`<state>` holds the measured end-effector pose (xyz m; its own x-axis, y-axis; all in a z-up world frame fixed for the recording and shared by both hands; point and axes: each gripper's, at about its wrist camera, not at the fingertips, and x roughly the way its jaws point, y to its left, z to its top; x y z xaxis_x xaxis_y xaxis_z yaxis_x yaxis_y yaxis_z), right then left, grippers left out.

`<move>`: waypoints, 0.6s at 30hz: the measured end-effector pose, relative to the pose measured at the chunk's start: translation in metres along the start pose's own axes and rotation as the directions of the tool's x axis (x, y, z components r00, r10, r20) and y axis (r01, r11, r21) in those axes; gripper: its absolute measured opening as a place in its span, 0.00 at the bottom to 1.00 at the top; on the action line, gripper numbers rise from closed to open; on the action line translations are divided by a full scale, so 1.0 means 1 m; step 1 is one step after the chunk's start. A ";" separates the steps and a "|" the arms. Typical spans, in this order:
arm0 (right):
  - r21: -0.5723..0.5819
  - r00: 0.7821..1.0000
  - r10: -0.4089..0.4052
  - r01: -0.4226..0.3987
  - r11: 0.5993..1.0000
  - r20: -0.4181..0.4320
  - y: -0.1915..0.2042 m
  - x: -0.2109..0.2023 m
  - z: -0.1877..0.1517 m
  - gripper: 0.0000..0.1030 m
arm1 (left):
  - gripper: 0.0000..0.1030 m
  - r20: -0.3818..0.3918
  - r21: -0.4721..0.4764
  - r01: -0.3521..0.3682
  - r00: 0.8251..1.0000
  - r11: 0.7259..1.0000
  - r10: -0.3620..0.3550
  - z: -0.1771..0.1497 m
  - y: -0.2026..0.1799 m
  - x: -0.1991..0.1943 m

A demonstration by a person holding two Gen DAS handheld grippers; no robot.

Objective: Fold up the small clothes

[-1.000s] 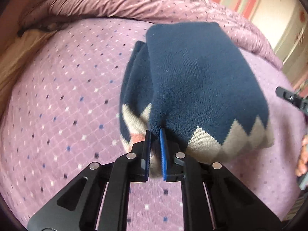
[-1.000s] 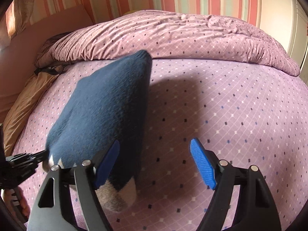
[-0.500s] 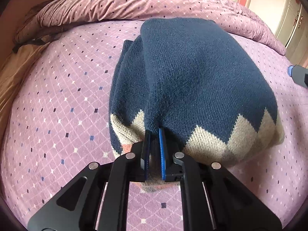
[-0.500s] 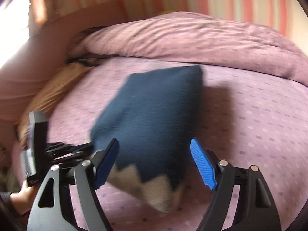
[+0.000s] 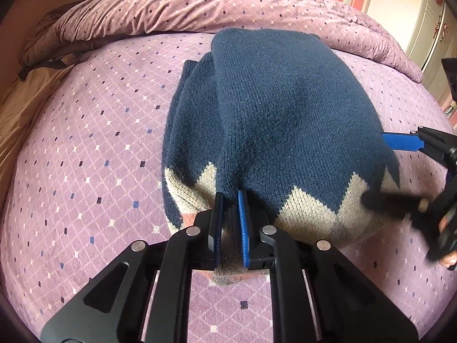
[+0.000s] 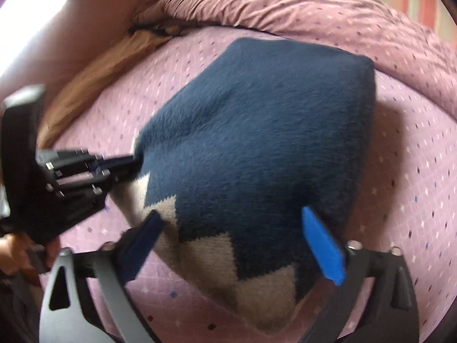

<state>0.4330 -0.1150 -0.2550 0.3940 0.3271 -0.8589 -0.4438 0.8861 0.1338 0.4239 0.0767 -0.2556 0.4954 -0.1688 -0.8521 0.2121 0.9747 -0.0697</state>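
A: Left wrist view first: one navy knitted sweater (image 5: pixel 280 120), folded, fills the middle of the frame on the purple bed sheet (image 5: pixel 85 171), its beige zigzag hem toward the camera.

B: How will it handle?

A: My guess is soft, thick and limp, light enough for one pinch. It would sag wherever it hangs free, and the layers could slide apart. I'd take it at the hem edge or a corner, through all layers.

B: Which is where the left gripper (image 5: pixel 230 225) sits?

A: Yes, clenched on the hem at lower centre, blue pads squeezing the knit.

B: And the right gripper (image 6: pixel 242 251)?

A: In the right wrist view its jaws are opening wide, one on each side of the sweater's near corner at the bottom of the frame. The pads don't press on it.

B: Count?

A: One sweater, two grippers, one rumpled duvet (image 5: pixel 200 8) along the top of the frame, one tan cloth (image 5: pixel 20 108) at the left edge.
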 end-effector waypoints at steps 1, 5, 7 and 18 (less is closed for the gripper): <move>0.001 1.000 -0.009 0.009 1.000 0.005 0.001 0.002 0.000 0.99 | 0.10 0.000 -0.002 0.000 1.000 1.000 0.000 0.000 0.001 0.000; 0.023 1.000 0.000 -0.001 1.000 0.026 0.000 -0.003 0.000 0.99 | 0.15 0.000 -0.015 0.002 1.000 1.000 -0.002 0.001 0.004 0.000; 0.013 1.000 -0.002 0.002 1.000 0.029 0.000 -0.011 0.004 0.98 | 0.16 -0.003 -0.017 0.003 1.000 1.000 -0.003 0.002 0.005 0.000; 0.283 0.998 0.036 -0.048 0.958 0.050 -0.092 -0.038 0.008 0.98 | 0.88 -0.015 -0.140 -0.069 0.998 0.988 0.067 0.010 0.031 -0.004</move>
<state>0.4653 -0.2063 -0.2313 0.4180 0.3745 -0.8277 -0.2168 0.9259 0.3094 0.4373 0.1065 -0.2496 0.4958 -0.1003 -0.8626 0.0577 0.9949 -0.0826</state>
